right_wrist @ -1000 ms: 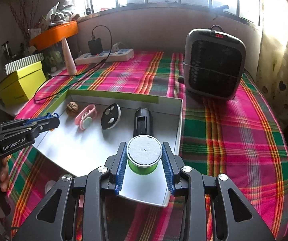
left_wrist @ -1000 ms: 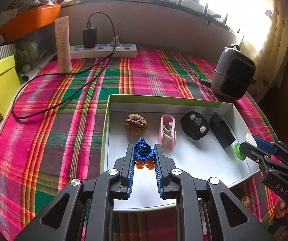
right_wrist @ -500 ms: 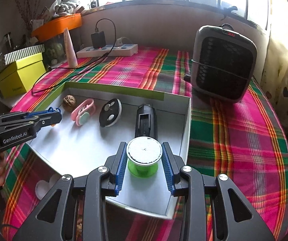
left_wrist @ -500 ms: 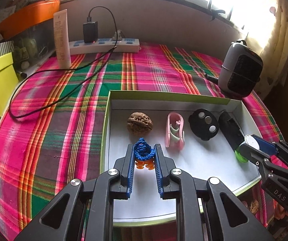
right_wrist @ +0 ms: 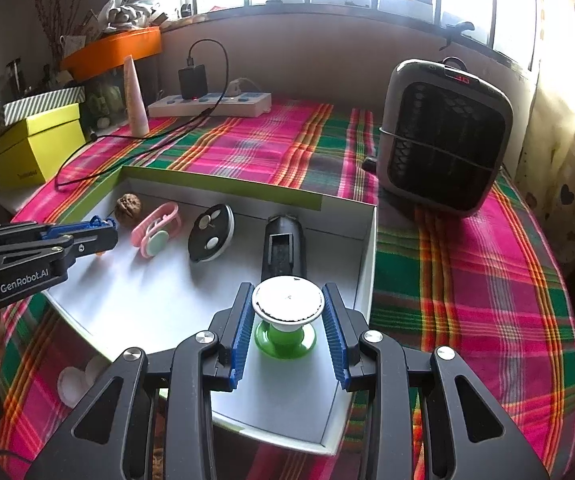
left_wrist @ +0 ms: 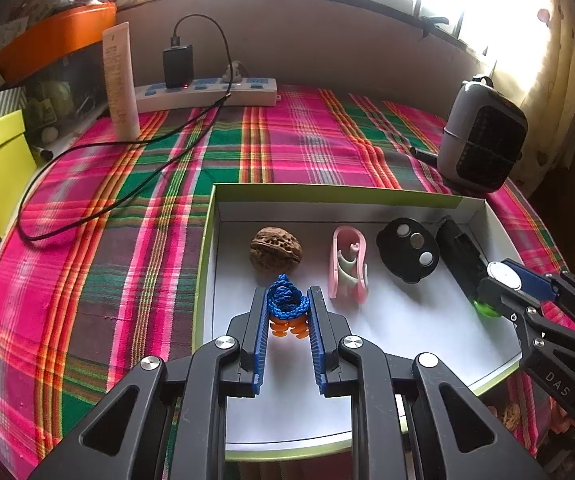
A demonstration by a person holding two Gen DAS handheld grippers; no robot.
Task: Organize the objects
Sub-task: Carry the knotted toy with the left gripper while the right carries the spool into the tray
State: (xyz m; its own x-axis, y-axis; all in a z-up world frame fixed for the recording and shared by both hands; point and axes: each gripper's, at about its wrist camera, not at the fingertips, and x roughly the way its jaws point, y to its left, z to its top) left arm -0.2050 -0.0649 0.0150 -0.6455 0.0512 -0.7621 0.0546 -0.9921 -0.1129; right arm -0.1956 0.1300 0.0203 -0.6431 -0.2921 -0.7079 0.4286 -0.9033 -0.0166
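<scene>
Both tools lower over tray [left_wrist: 483,206] — left tool [left_wrist: 287,300] pinching blue cord [left_wrist: 286,302], right tool [right_wrist: 287,312] pinching green spool [right_wrist: 286,322].

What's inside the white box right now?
In the white box: a walnut, pink clip, black round case and black rectangular device. The left gripper holds a blue cord bundle; the right gripper holds a green-and-white spool. Each gripper hides the floor beneath it.

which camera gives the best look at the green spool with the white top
The right wrist view. There the green spool sits centered between the right gripper fingers, white top and green base both visible. In the left wrist view, the spool is at the edge, mostly hidden behind those fingers.
</scene>
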